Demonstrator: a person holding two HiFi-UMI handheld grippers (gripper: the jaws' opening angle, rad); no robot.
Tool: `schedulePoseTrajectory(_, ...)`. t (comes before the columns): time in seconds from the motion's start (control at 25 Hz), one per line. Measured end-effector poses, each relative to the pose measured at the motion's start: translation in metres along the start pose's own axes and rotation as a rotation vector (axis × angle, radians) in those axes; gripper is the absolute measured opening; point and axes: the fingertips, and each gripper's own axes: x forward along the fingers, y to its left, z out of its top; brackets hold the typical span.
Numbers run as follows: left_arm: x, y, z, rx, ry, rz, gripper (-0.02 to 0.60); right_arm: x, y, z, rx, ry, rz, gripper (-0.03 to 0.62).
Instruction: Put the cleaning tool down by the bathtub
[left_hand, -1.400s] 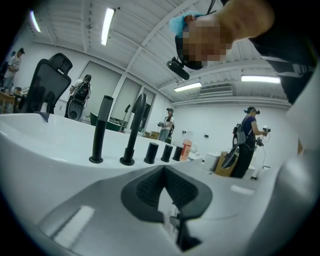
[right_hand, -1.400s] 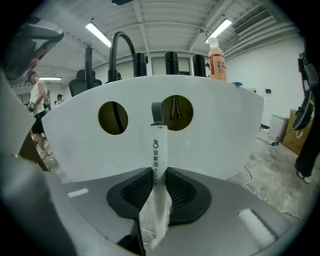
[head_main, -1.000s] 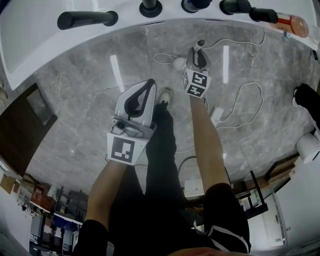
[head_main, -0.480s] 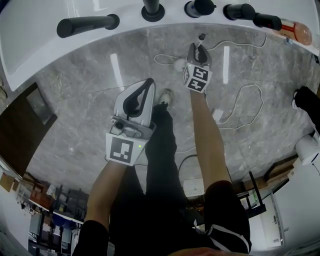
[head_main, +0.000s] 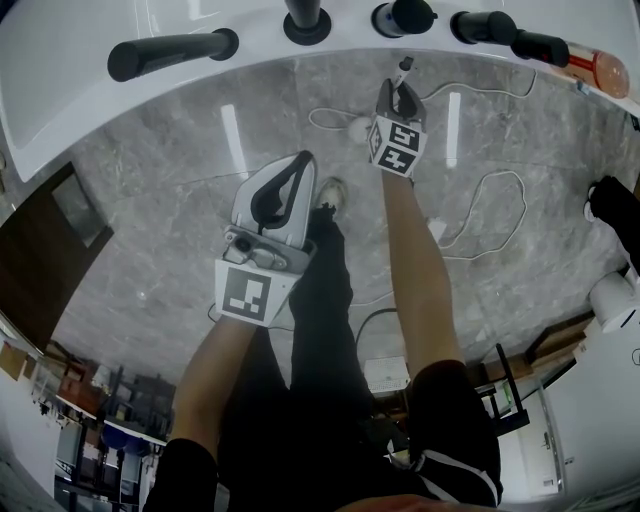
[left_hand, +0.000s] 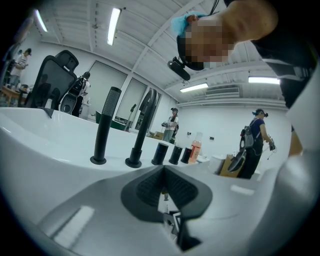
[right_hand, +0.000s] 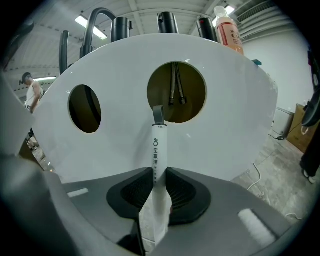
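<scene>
Taps (head_main: 304, 17) stand along the bathtub (head_main: 60, 100) rim, with a bottle (head_main: 598, 68) at its right end. The cleaning tool (right_hand: 159, 150) in the right gripper (head_main: 400, 95) is just before the bathtub's wall, over a cable (head_main: 500, 167) on the floor (head_main: 170, 200).

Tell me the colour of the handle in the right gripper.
White handle, grey loop at its end; best in the right gripper view.

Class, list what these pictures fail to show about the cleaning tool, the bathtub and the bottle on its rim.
- Cleaning tool, right gripper view: only the handle shows. Its lower end runs out of sight beneath the right gripper.
- Same tool, head view: the gripper covers all but a tiny tip.
- Bathtub: the basin is cut off by the head view's top edge.
- Bottle: label print is too small to read.
</scene>
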Motion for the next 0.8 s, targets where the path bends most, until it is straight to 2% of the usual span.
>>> schedulePoseTrajectory(0.8, 0.001, 0.005, 0.002, -0.009, -0.007, 0.019, 0.008, 0.015, 0.002, 0.003, 0.000, 0.010, 0.012, 0.084)
